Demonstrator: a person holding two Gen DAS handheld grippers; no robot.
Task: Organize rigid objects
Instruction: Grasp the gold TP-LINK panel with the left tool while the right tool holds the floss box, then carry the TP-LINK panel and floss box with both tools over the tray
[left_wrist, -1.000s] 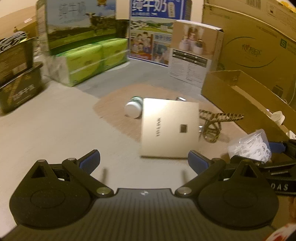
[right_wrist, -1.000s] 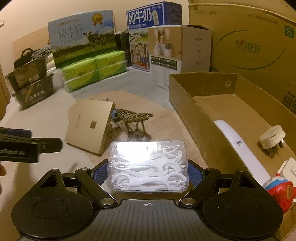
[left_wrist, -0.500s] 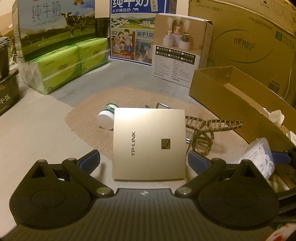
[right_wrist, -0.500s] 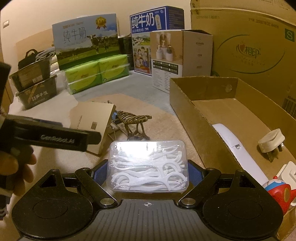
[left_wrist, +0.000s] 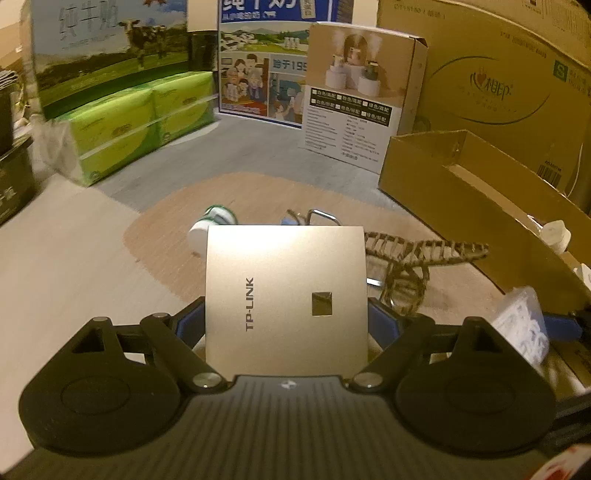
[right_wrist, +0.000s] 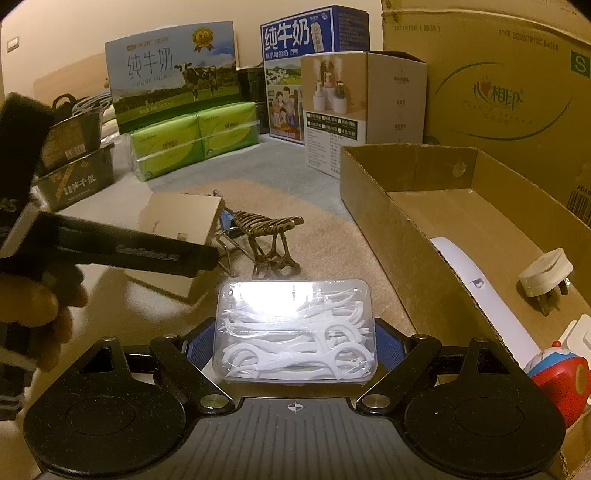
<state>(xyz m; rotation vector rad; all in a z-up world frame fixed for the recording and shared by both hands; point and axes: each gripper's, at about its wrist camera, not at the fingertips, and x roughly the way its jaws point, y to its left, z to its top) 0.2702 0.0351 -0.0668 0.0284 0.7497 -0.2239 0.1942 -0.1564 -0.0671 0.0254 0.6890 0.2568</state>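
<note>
L gripper (left_wrist: 286, 321) angled down, just closed on gold box (left_wrist: 286, 291); R gripper (right_wrist: 293, 343) clamps floss case (right_wrist: 295, 328).

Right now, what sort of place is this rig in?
Likely a home room or storage corner, on the floor. Retail cartons stand along the back: a milk carton, green tissue packs and a big shipping box. An open cardboard box holds household odds and ends.

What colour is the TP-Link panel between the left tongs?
The panel is pale champagne gold with dark lettering, clearest in the left wrist view.
</note>
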